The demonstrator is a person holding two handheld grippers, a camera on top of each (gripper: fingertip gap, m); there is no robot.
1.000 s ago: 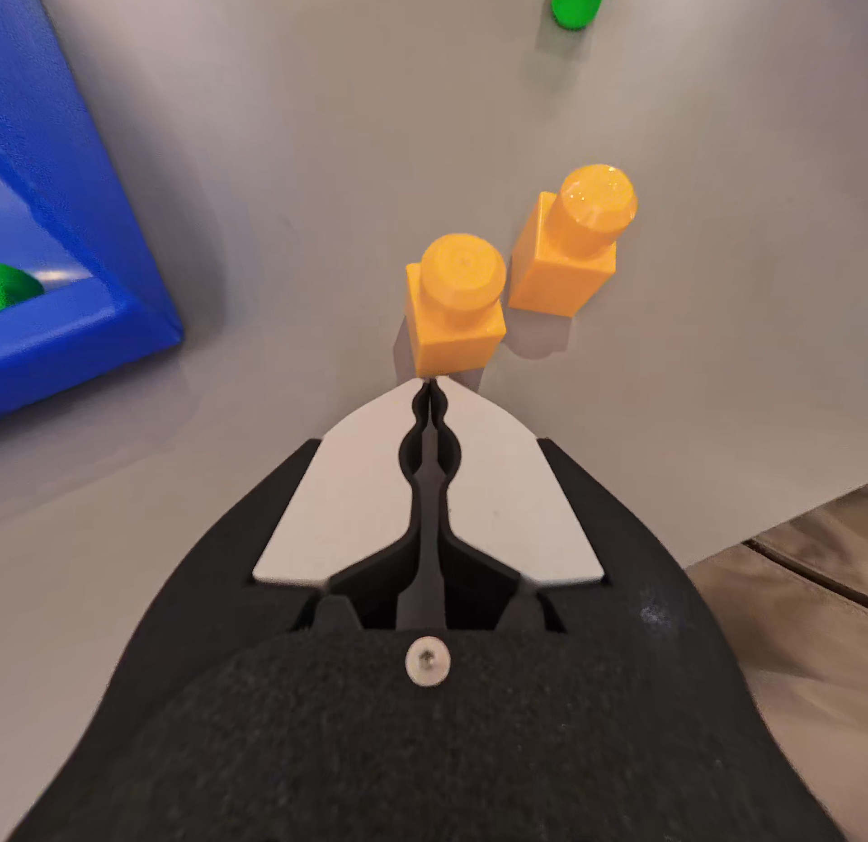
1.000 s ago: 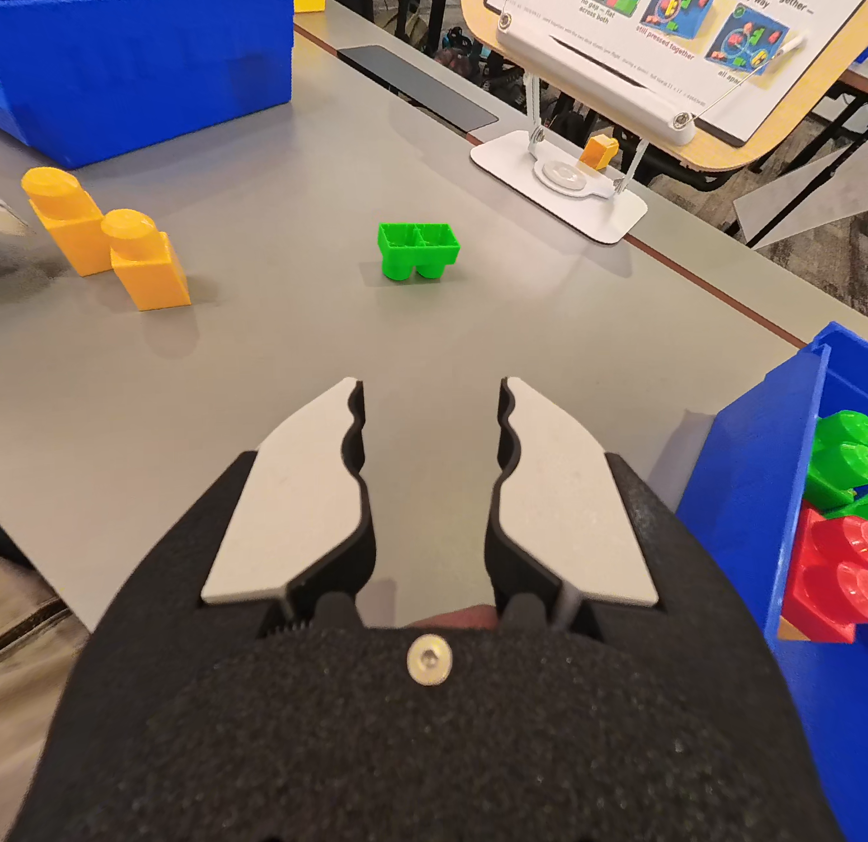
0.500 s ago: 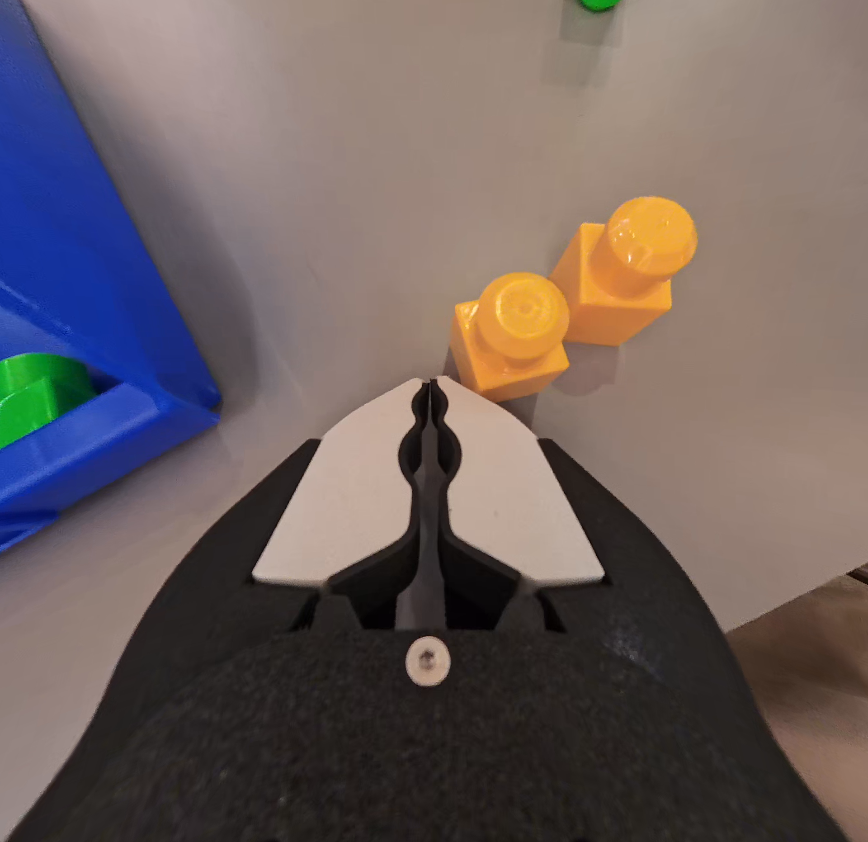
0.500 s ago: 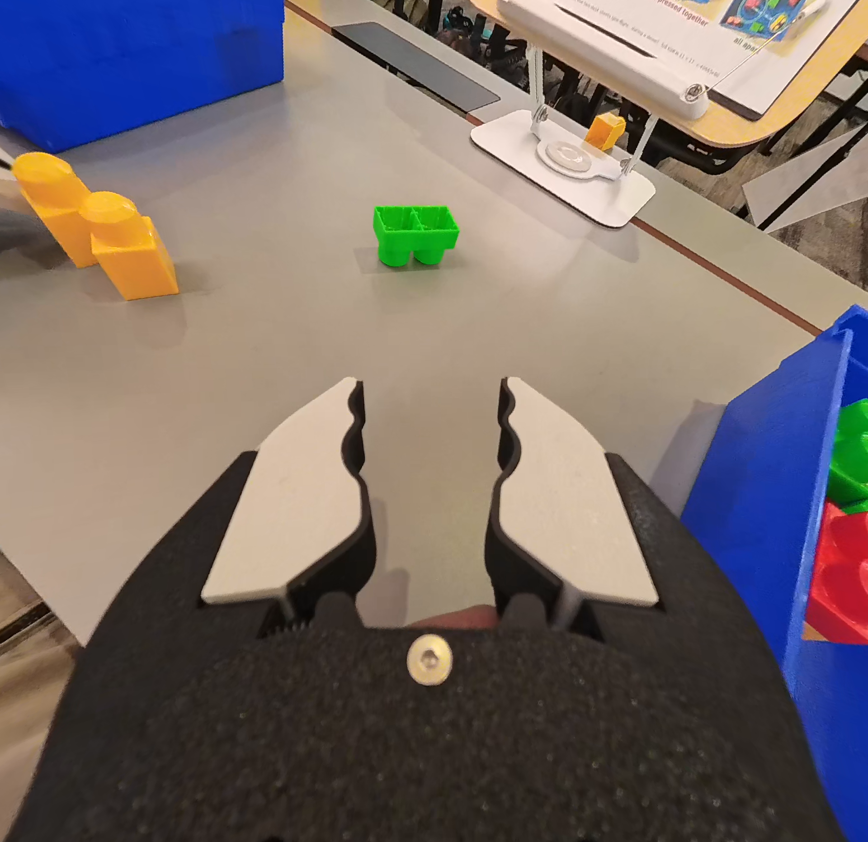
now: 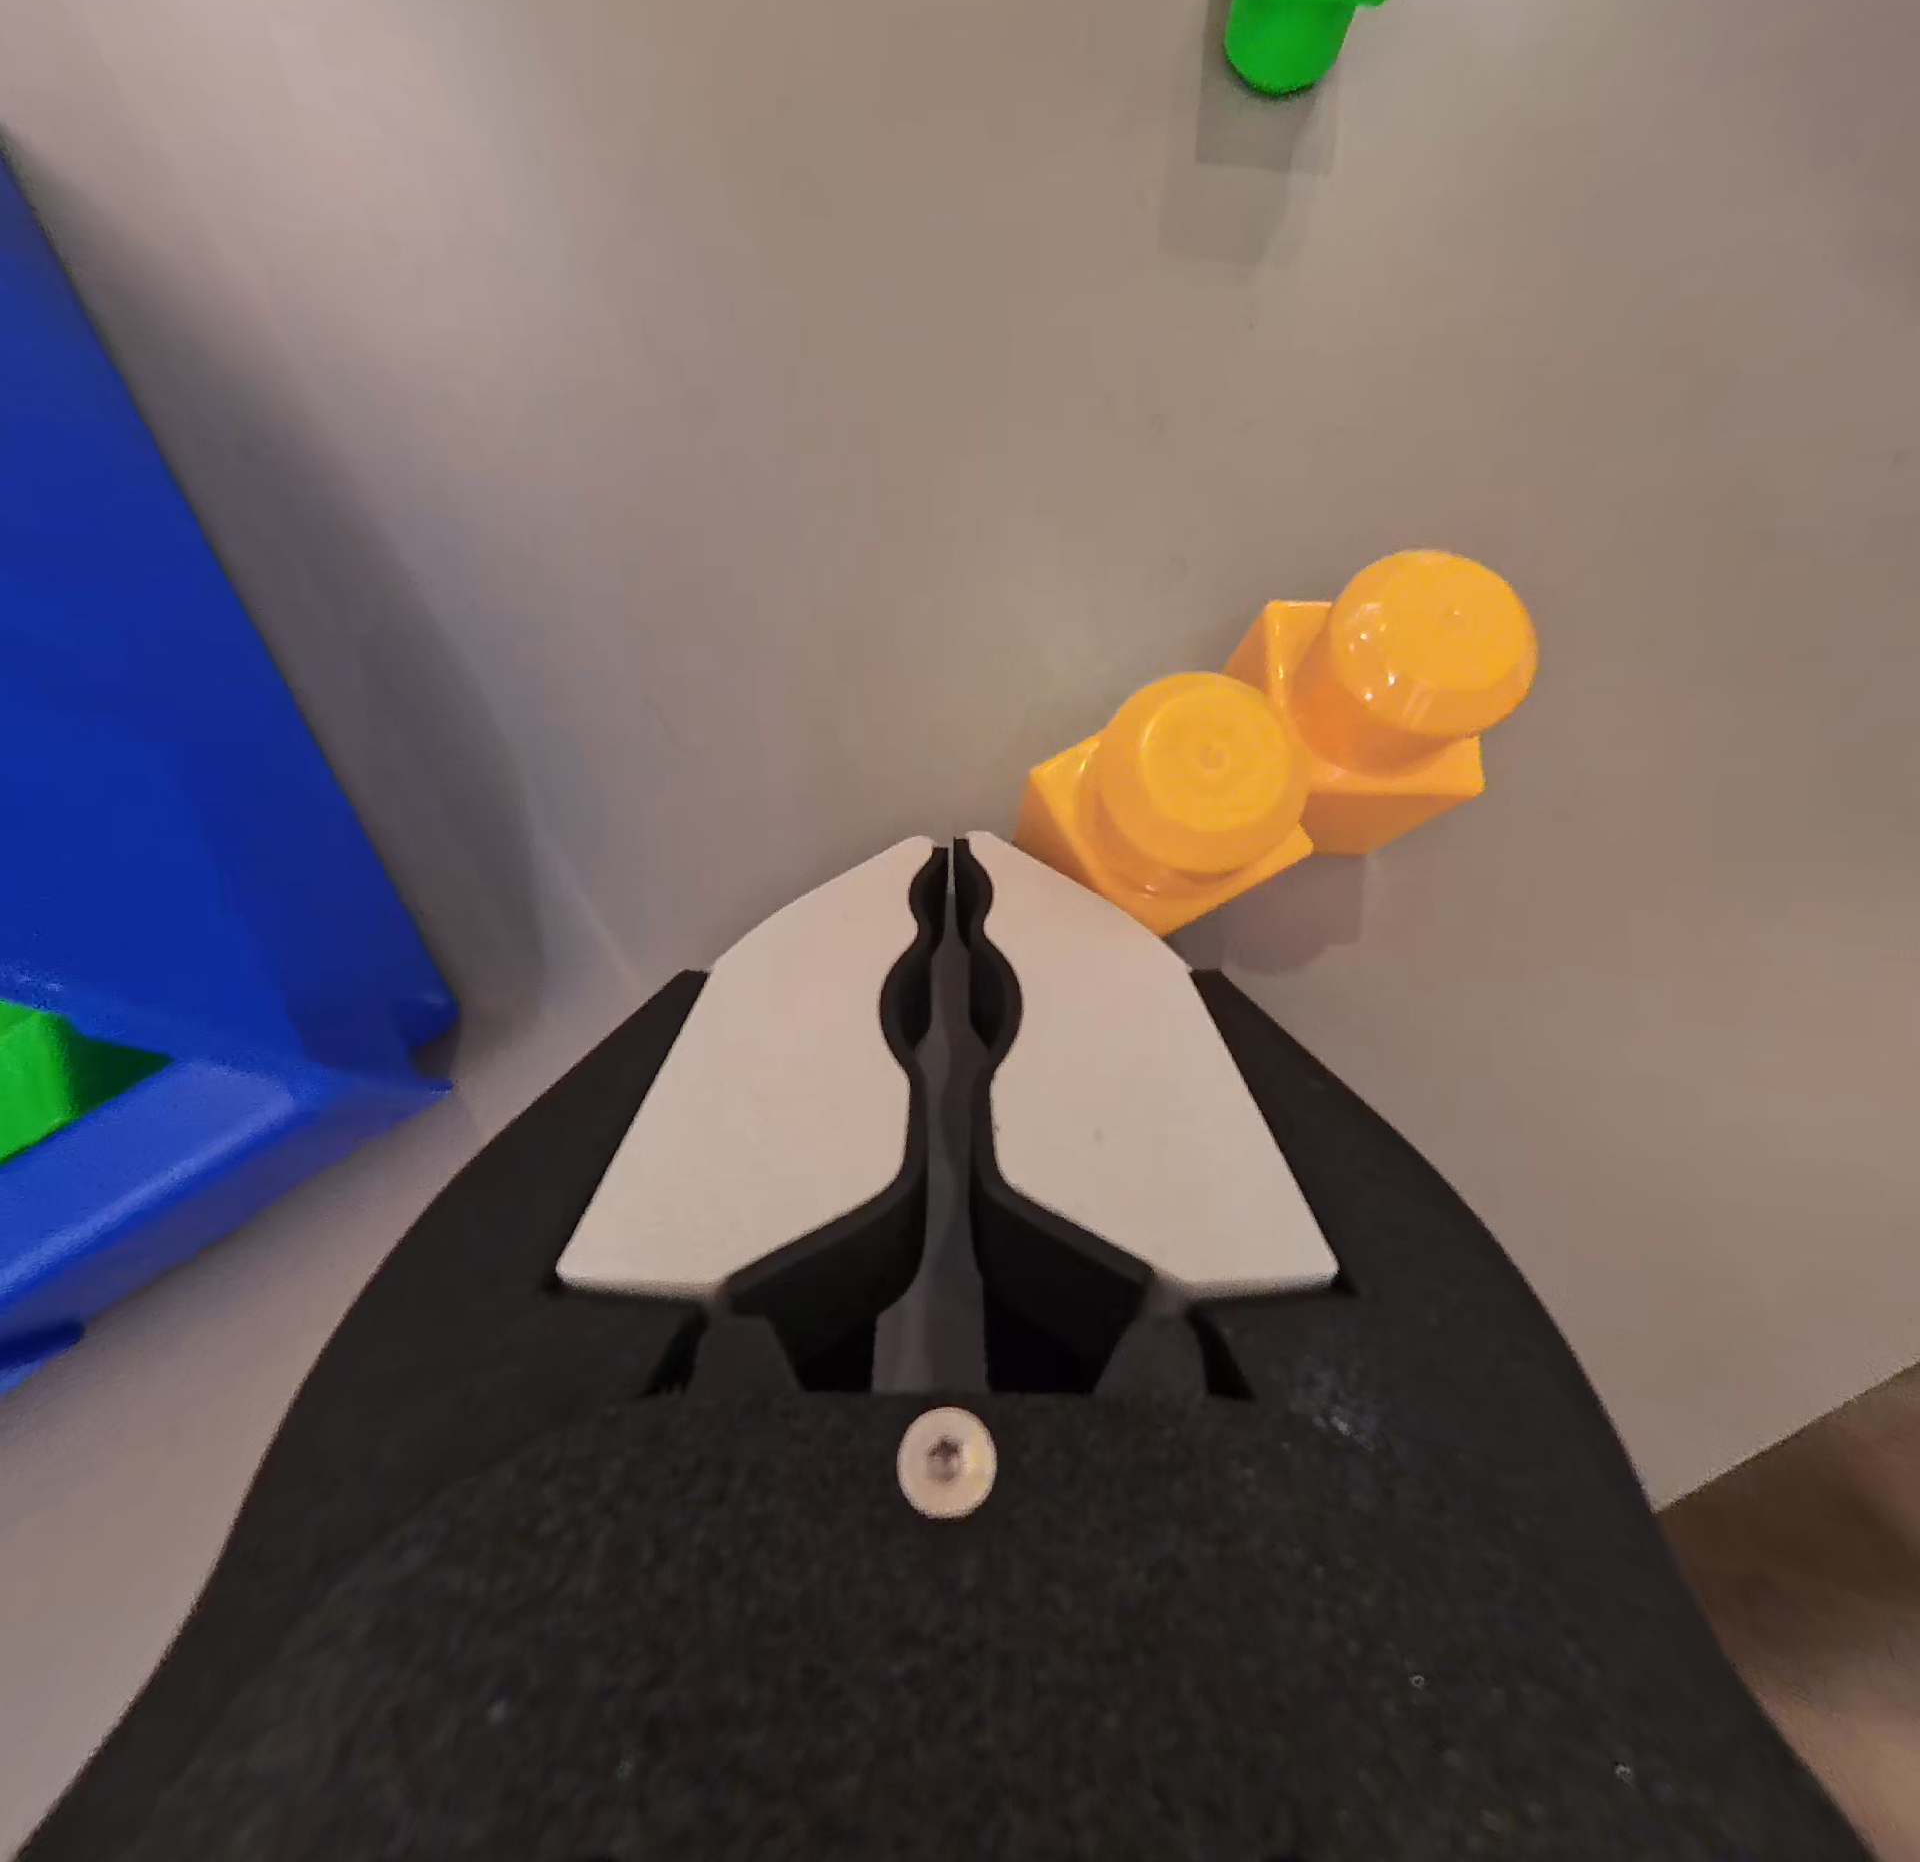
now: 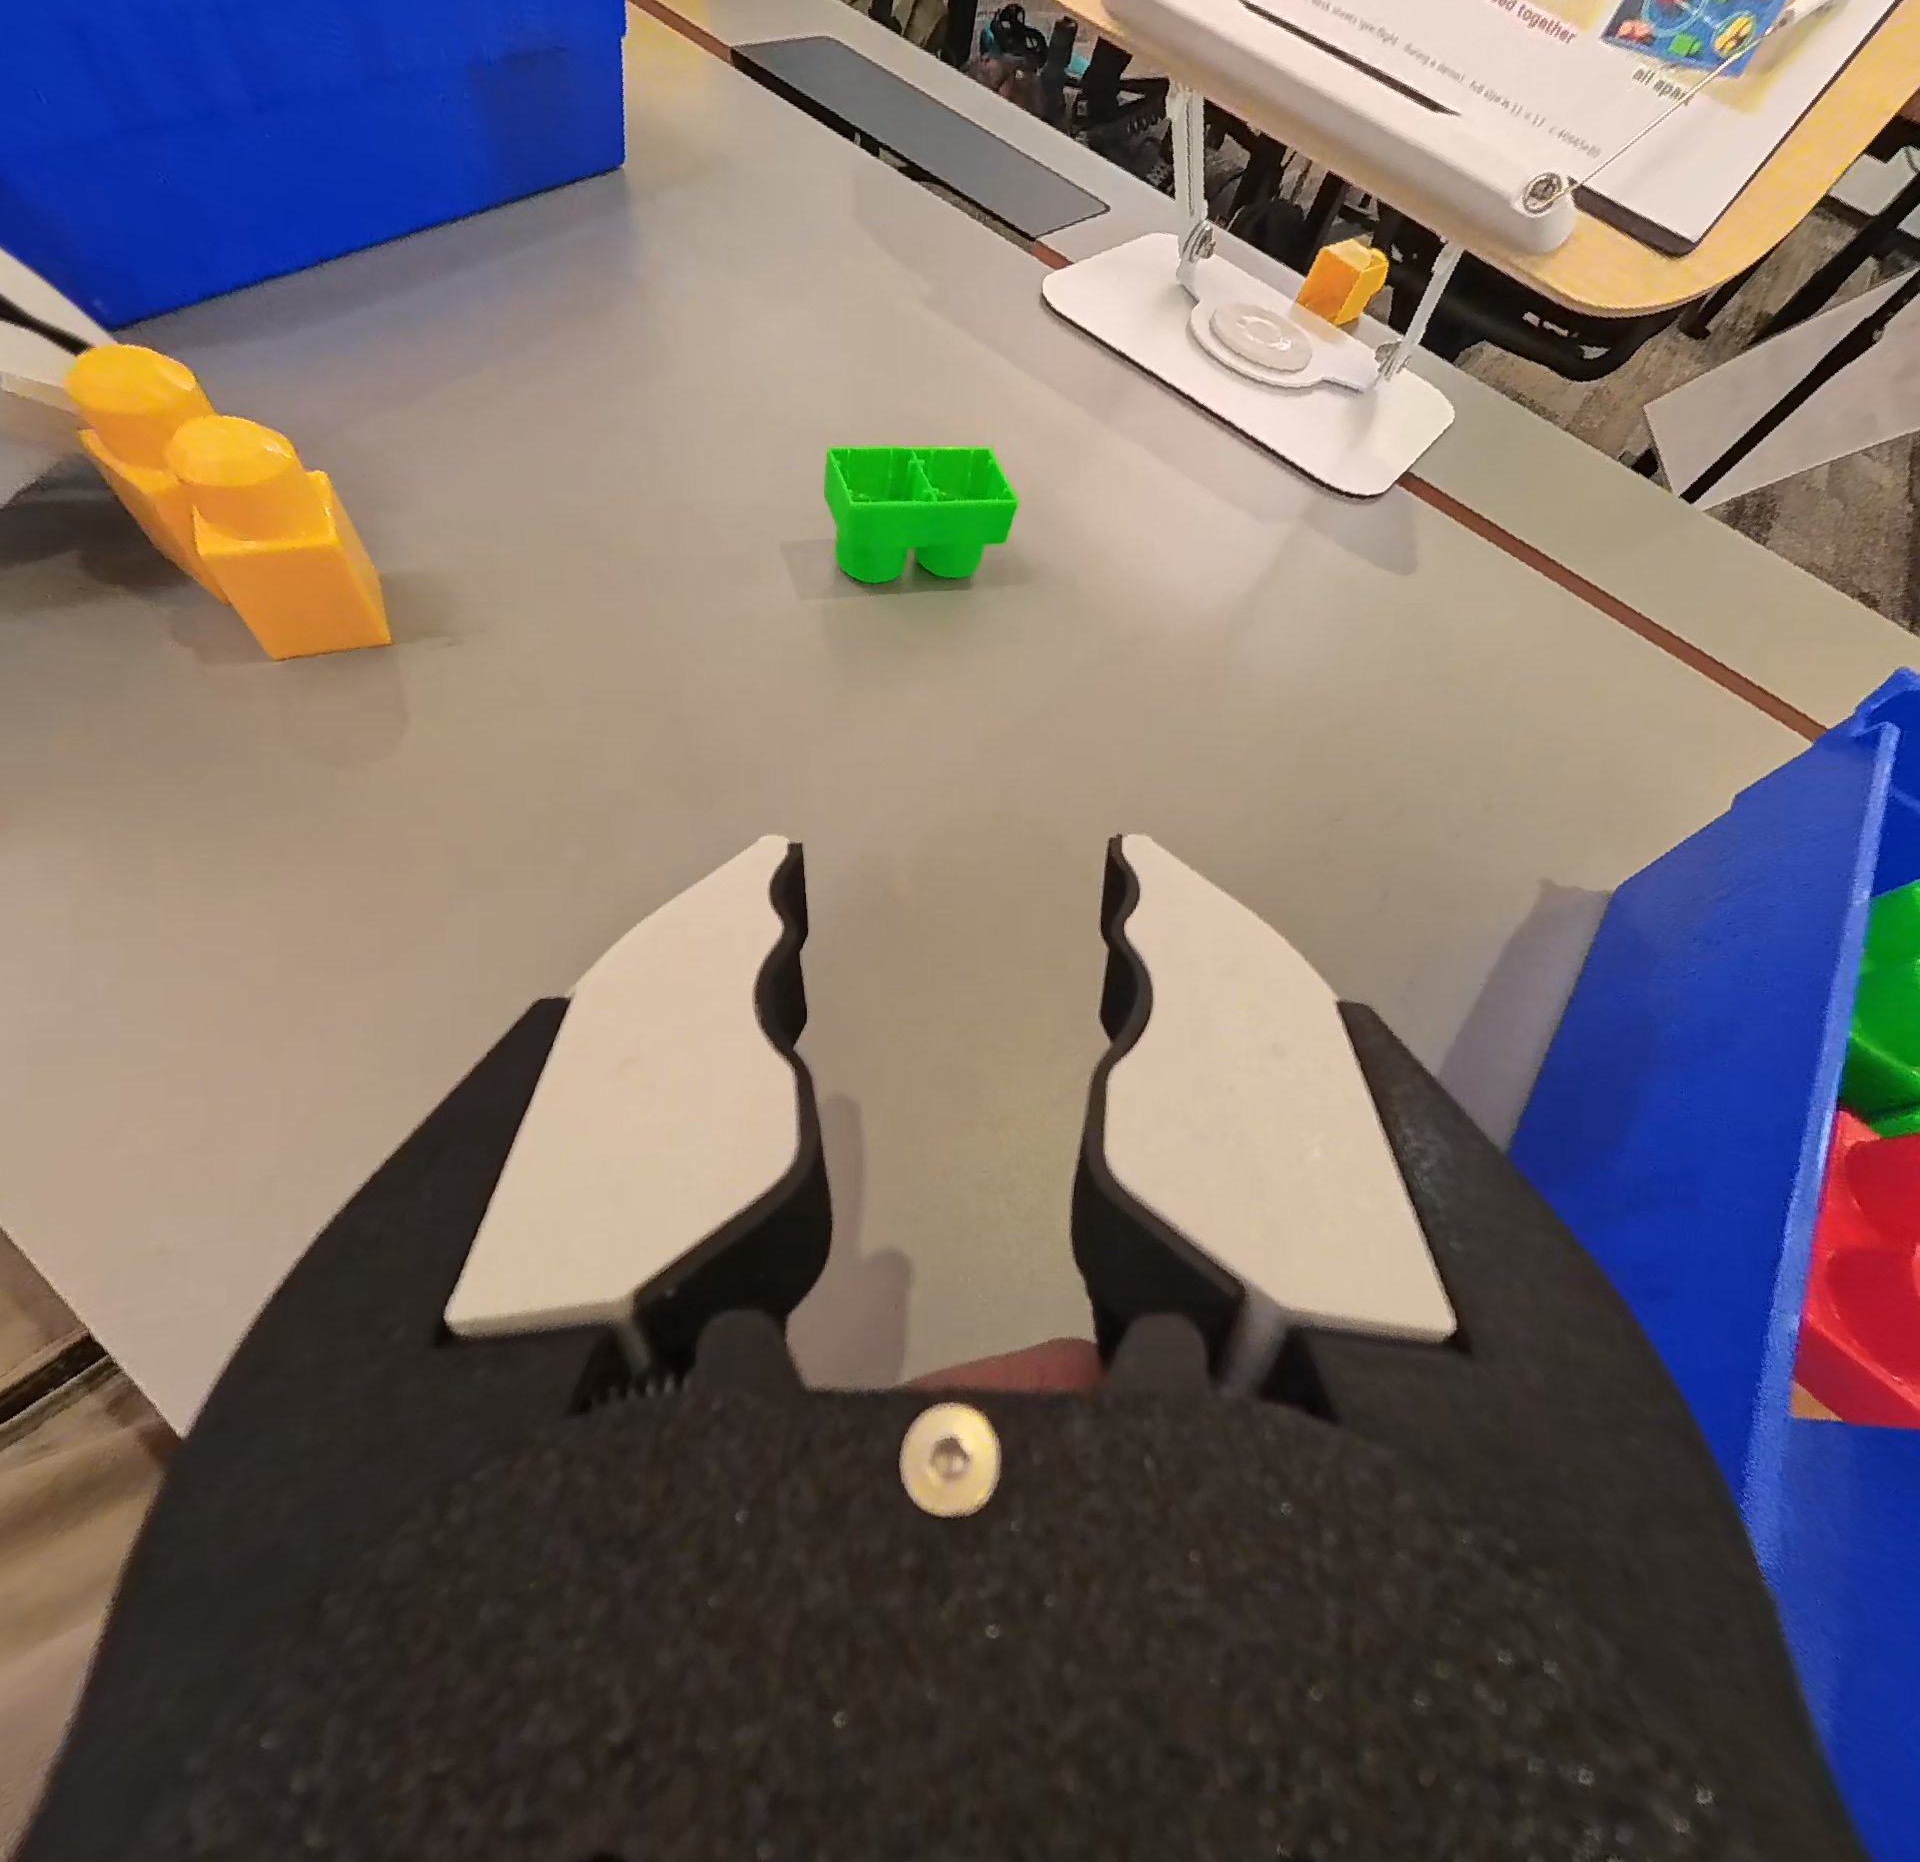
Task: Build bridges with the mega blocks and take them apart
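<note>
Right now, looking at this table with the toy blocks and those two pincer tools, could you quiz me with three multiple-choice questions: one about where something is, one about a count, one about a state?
1. Where does the green block rest?
A. On the open grey table
B. Inside a blue bin
C. On top of an orange block

2. How many orange blocks stand side by side near the left gripper?
A. One
B. Two
C. Four

3. How is the right gripper?
A. Shut on a red block
B. Shut on nothing
C. Open and holding nothing

Answers:
1. A: it sits alone on the bare tabletop, studs down and hollow side up.
2. B: one orange block stands directly against a second orange block.
3. C: a wide gap between its fingers shows only the table.
</note>
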